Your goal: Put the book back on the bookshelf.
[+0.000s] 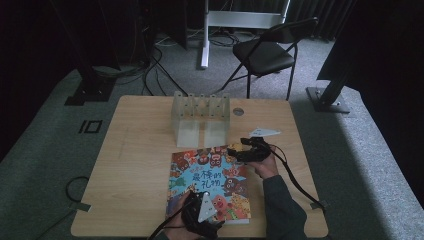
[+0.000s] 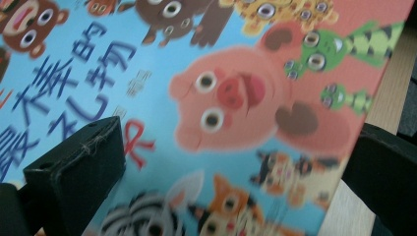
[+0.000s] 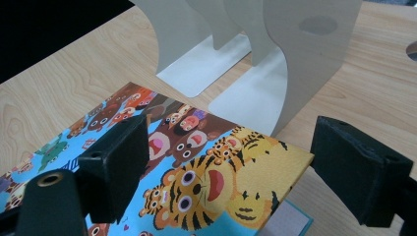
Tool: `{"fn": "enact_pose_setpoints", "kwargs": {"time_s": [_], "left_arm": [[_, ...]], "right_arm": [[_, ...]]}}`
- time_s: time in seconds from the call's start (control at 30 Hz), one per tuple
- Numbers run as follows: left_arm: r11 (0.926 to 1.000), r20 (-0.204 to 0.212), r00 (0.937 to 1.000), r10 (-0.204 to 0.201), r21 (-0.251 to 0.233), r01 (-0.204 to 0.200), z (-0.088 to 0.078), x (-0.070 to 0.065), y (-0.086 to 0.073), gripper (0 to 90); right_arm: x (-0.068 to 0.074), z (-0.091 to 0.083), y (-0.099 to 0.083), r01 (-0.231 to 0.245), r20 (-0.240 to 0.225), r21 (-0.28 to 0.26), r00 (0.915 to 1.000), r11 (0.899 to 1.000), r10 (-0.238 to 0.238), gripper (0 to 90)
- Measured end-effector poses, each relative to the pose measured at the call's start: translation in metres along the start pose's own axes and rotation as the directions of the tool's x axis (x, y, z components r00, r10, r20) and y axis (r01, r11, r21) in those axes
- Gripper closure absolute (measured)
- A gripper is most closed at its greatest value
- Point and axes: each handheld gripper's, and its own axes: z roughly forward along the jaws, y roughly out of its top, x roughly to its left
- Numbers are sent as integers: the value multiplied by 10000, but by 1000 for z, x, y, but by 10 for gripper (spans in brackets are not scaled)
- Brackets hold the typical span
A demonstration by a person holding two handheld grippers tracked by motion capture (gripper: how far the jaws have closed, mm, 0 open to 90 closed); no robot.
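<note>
The picture book (image 1: 210,185) lies flat near the bench (image 1: 130,165) front edge, its light-blue cover crowded with cartoon animals, a pink pig and dark blue characters. The left hand-held gripper (image 1: 200,210) is released over its near corner. The right hand-held gripper (image 1: 240,150) is released, straddling its far right corner beside the white bookends (image 1: 201,119).

This looks like a lab or recording studio rather than a home. A plain wooden counter (image 1: 135,165) stands alone on grey carpet (image 1: 45,145). Beyond the counter, black curtains (image 1: 75,30) close off the room, and dark stands (image 1: 92,87) on heavy feet flank its far corners. Loose cables (image 1: 150,70) run over the floor behind the counter, near a white stand's post (image 1: 205,35). A black folding chair (image 1: 267,52) sits just past the counter's far edge.
</note>
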Motion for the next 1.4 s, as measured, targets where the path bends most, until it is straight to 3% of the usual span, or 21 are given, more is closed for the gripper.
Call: {"fn": "enact_pose_setpoints", "kwargs": {"time_s": [0.17, 0.3, 0.47, 0.6, 0.77, 1.03, 1.27, 1.4], "left_arm": [[9987, 49, 9987, 500, -133, -499, -2, 3, 6, 0], [9969, -221, 9969, 755, -190, -759, -8, 5, 9, 0], [9978, -156, 9989, 448, -486, -455, -14, 9, 9, 0], [9975, -138, 9988, 466, -533, -472, -16, 10, 10, 0], [9971, -118, 9987, 502, -560, -508, -17, 10, 10, 0], [9975, 52, 9992, 384, -602, -381, -17, 11, 9, 0], [9984, 43, 9996, 277, -495, -274, -19, 12, 6, 2], [9993, 72, 10000, 4, -369, -2, -25, 17, -2, 2]], "right_arm": [[0, 0, 1, 50, -26, -32, 10000, 10000, -50, 154], [-1, 0, 1, 11, -142, -83, 9999, 10000, -12, 159], [-3, 5, -1, -87, -45, 142, 10000, 9999, 87, 160], [-2, 7, 0, -276, -339, 260, 9990, 9993, 285, 194], [-3, 7, 3, -403, -869, 401, 9953, 9984, 436, 310], [-4, 8, 8, -343, -831, 470, 9958, 9983, 381, 402], [-7, 8, 14, -583, -1269, 371, 9899, 9976, 626, 491], [-8, 6, 18, -483, -1439, 342, 9882, 9982, 527, 518]]}}
